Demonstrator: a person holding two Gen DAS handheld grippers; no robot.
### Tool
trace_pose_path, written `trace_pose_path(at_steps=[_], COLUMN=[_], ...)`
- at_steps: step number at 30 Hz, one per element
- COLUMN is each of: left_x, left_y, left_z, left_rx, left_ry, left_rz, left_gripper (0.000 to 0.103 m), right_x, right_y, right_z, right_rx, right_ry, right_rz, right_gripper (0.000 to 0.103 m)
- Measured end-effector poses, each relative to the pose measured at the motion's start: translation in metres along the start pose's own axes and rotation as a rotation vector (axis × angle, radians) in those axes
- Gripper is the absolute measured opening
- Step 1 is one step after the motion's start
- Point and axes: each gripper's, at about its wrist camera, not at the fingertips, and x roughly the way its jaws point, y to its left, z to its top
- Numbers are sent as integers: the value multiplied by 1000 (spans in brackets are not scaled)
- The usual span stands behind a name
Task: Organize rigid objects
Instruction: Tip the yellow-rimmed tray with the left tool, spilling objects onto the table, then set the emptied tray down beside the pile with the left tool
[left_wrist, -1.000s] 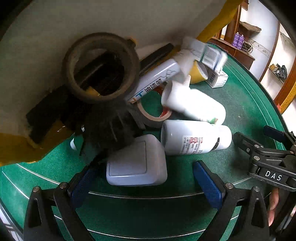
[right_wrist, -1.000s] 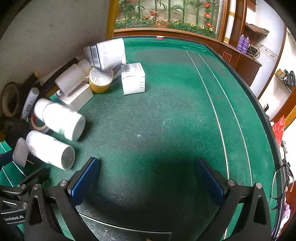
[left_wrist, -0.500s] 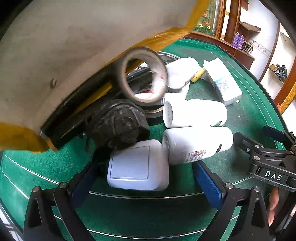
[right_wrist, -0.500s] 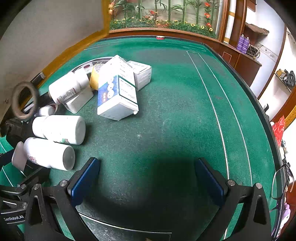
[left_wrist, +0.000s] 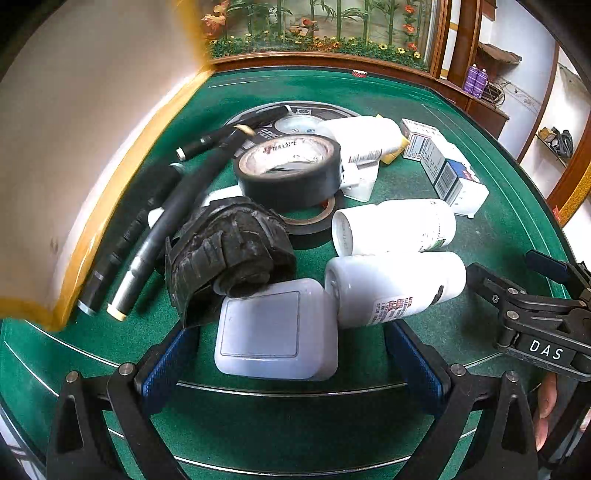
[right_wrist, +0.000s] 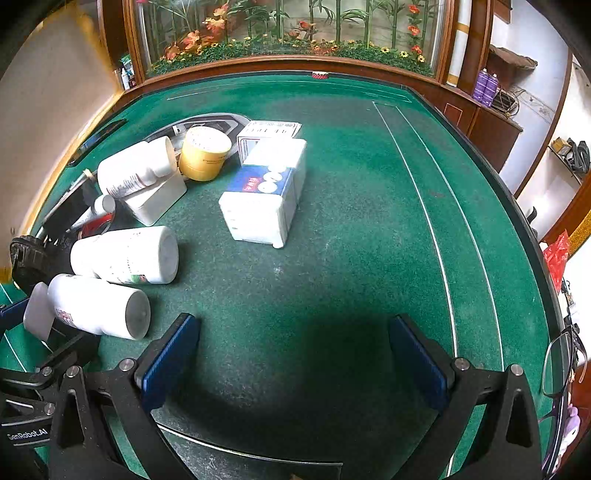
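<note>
A pile of objects lies on the green felt table (left_wrist: 498, 229). In the left wrist view I see a flat white case (left_wrist: 275, 330), two white bottles on their sides (left_wrist: 397, 286) (left_wrist: 393, 225), a black tape roll (left_wrist: 290, 170), a crumpled black lump (left_wrist: 229, 249), black pens (left_wrist: 159, 221) and white boxes (left_wrist: 448, 170). My left gripper (left_wrist: 291, 363) is open, its blue pads either side of the case. My right gripper (right_wrist: 293, 363) is open over bare felt; the bottles (right_wrist: 98, 306) lie to its left.
A large cardboard box (left_wrist: 66, 147) with yellow tape is lifted at the left. A yellow jar (right_wrist: 205, 153) and a white-blue box (right_wrist: 267, 194) lie mid-table. A wooden rail and planter (right_wrist: 288, 48) border the far edge. Open felt lies to the right (right_wrist: 369, 221).
The cardboard box has tipped up and away to the left, spilling its contents onto the felt. The tape roll, pens and boxes have tumbled and settled. Both grippers stayed put.
</note>
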Motion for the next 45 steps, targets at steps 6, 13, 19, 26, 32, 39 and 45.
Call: trace_pose_path(at_steps=[6,13,19,26,32,39,45], left_x=[0,-1,0,-1,0,0,0], left_y=[-1,-2,-2,-3,-4,-5,-5], left_z=[-1,-1,-2,-2,-2,-5,-5], left_rx=[-1,-1,-1,-2,-2,-3,-3], left_ry=[0,0,-1,0,-1,-2,-2], left_rz=[1,1,1,2,2,2,2], left_gripper=[103,103,103,103,103,103,103], right_x=[0,0,0,0,0,0,0], right_y=[0,-1,-1,-1,-1,-2,-1], right_z=[0,0,0,0,0,1,1], right_rx=[1,0,0,0,0,0,0], right_ry=[0,0,0,0,0,0,0], right_rz=[0,2,0,-1,-1,-1,-1], right_gripper=[103,103,103,103,103,103,103])
